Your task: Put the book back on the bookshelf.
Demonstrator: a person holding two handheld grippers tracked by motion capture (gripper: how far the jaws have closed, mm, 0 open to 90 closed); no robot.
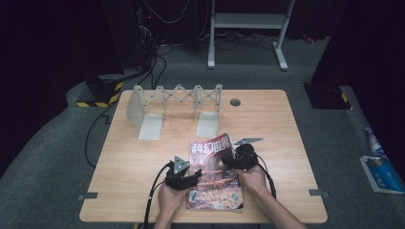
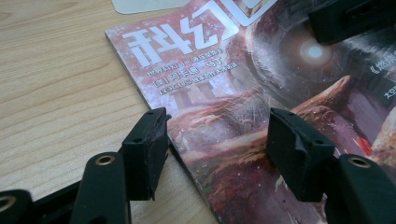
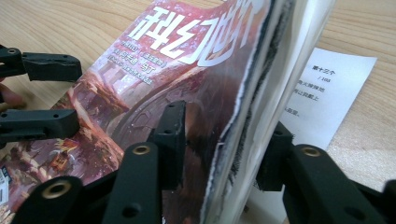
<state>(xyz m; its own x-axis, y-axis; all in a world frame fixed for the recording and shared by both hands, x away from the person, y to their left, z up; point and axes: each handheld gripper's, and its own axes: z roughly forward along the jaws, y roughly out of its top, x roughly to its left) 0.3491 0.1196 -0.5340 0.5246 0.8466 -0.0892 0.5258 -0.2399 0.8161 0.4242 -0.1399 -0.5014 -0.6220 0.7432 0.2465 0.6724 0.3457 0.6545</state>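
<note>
1. A glossy magazine with a reddish-brown illustrated cover and large white Chinese title characters (image 1: 213, 171) lies on the light wooden tabletop (image 1: 133, 157), near the person's edge and a little right of centre.
2. Its cover art shows a round glowing eye-like shape amid dark red, rocky scenery; smaller white text sits under the title. In the left gripper view the title reads upside down (image 2: 243, 93).
3. The magazine's right edge is lifted off the tabletop. In the right gripper view the cover and a stack of pages (image 3: 243, 93) stand tilted up, their edges slightly ragged, with a white printed inner page lying flat beyond them on the right.
4. The right tool (image 1: 232, 159) sits at that raised right edge. Its jaws straddle the lifted cover and pages, one on the cover side and one behind; whether both pads press the paper cannot be told.
5. The left tool (image 1: 196, 175) rests at the magazine's left edge, its jaws spread apart: one over bare wood just beside the spine, the other over the cover, pinching nothing.
6. Farther off, a pale grey expandable metal book rack (image 1: 174, 107) stands on the far part of the tabletop, well apart from the magazine.
</note>
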